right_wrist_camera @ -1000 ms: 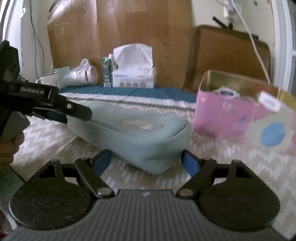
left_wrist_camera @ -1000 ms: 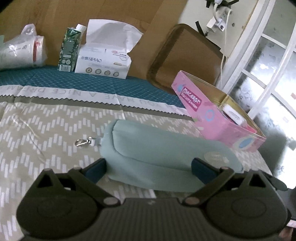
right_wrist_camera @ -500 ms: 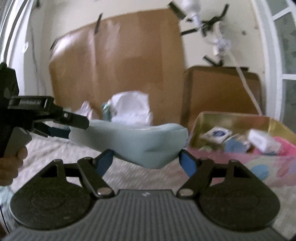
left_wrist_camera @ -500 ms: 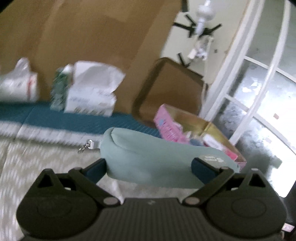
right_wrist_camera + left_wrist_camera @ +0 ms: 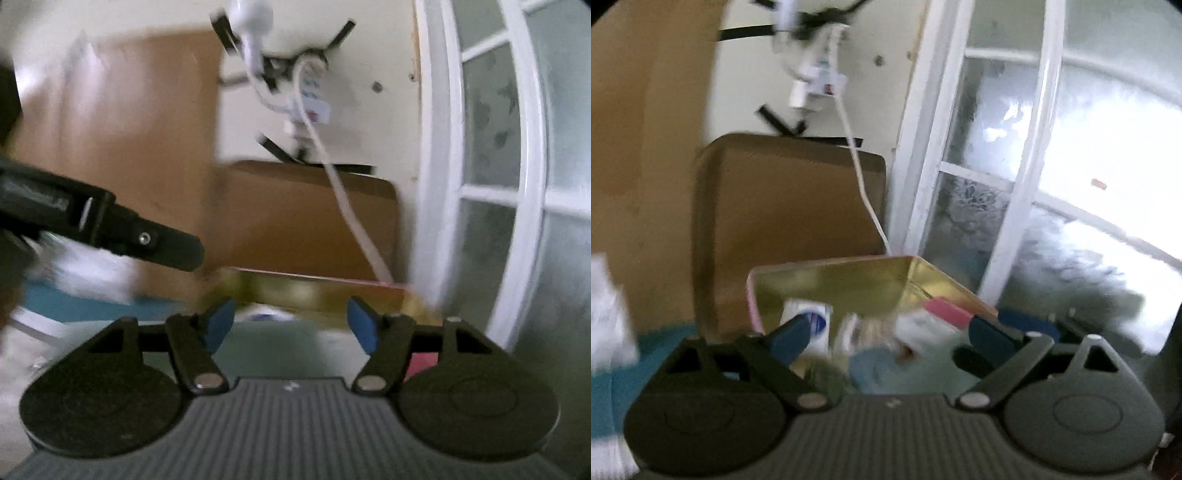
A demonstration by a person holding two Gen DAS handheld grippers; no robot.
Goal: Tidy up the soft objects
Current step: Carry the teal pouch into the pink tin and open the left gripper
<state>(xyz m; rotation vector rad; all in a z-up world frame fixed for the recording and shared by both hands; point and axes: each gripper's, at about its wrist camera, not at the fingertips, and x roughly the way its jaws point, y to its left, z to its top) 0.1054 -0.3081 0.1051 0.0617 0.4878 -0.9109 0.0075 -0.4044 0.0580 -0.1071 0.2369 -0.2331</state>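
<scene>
**Left wrist view: both grippers above the pink tin**

Behind the tin, a brown tray [image 5: 783, 221] leans on the wall. The gold-lined pink tin [image 5: 849, 280] holds blurred small packets. Low between the fingers lies the teal pouch [image 5: 288, 350], over the tin. Left gripper [image 5: 886, 332] and right gripper [image 5: 291, 325] stand wide apart, pads seemingly clear of the pouch, though blur obscures contact.
</scene>
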